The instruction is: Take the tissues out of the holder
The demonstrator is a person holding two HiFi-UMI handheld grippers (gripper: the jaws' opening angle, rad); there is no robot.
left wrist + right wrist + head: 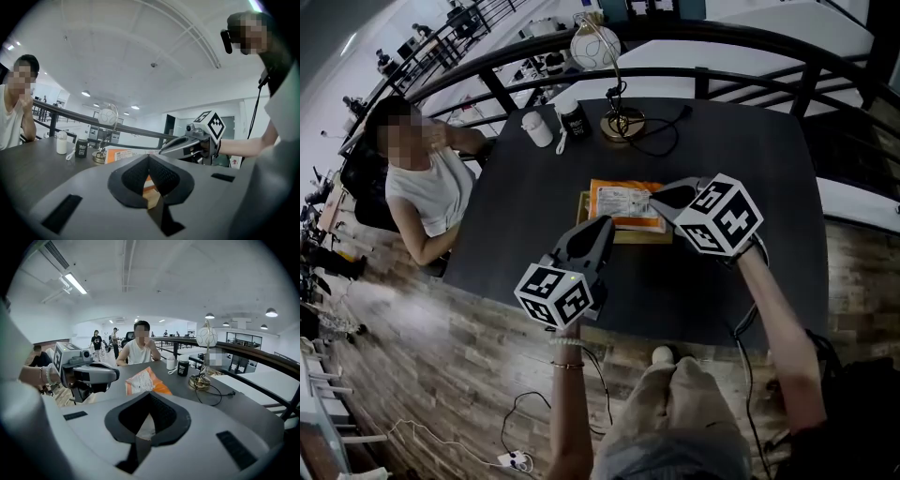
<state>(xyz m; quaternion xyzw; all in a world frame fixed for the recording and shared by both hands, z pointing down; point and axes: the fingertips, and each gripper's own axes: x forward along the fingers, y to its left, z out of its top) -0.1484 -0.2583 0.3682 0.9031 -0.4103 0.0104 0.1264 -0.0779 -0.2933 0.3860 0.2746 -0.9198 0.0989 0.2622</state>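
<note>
Over on the left, the left tongs (602, 225) hover with their jaws pressed together and nothing between them, the tip just beside the near-left corner of the wooden holder (643, 235). In the middle of the dark counter (525, 216), the tissue pack (623, 201) lies flat in that holder, showing a white printed face, an orange band along its far edge and a crinkly wrapper. On the right, the right tongs (662, 198) sit at the pack's right end, jaws pinched on its white wrapper.
</note>
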